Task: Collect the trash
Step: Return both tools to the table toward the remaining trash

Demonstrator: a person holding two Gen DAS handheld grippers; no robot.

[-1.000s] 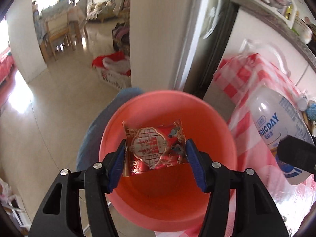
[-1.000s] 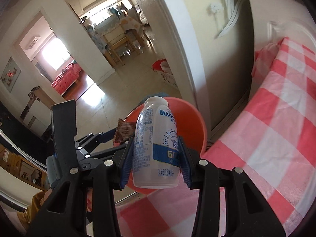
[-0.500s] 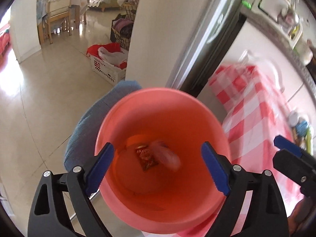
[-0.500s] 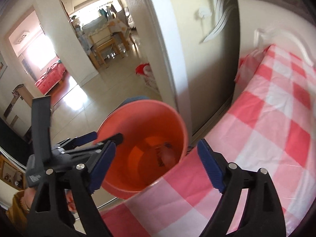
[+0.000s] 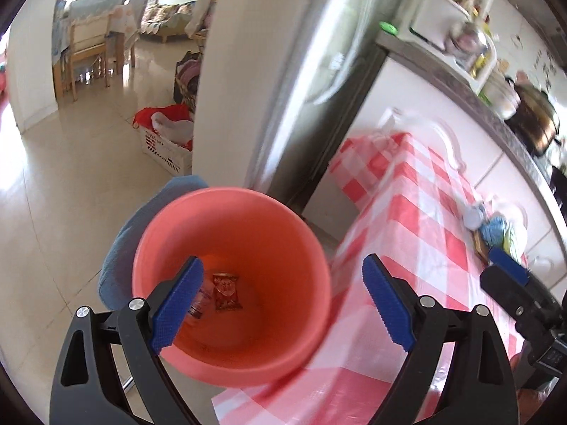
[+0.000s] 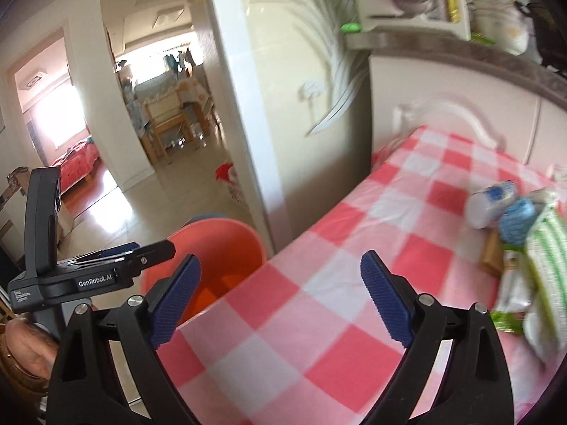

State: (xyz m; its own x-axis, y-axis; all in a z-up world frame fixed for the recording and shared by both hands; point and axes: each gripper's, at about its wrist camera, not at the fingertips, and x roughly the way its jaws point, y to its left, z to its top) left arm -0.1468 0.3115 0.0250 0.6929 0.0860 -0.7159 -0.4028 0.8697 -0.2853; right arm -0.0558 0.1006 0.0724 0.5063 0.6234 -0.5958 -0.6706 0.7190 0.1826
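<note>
An orange bin stands by the table's corner, and my left gripper hangs open above its mouth, holding nothing. At the bottom of the bin lies a red snack wrapper, with a white bottle beside it, partly hidden behind my left finger. My right gripper is over the red-checked table. Its jaws are opening and there is nothing between them. At the table's far right lie a white bottle with a blue label, a blue crumpled piece and a green-striped pack.
The bin rests on a blue stool. A fridge and a wall corner stand behind it. A white laundry basket sits on the tiled floor. A cluttered counter runs behind the table. A hand holds the left gripper.
Both grippers opened. The wrapper and the white bottle dropped into the bin. The right gripper swung right over the table, and the left one rose.
</note>
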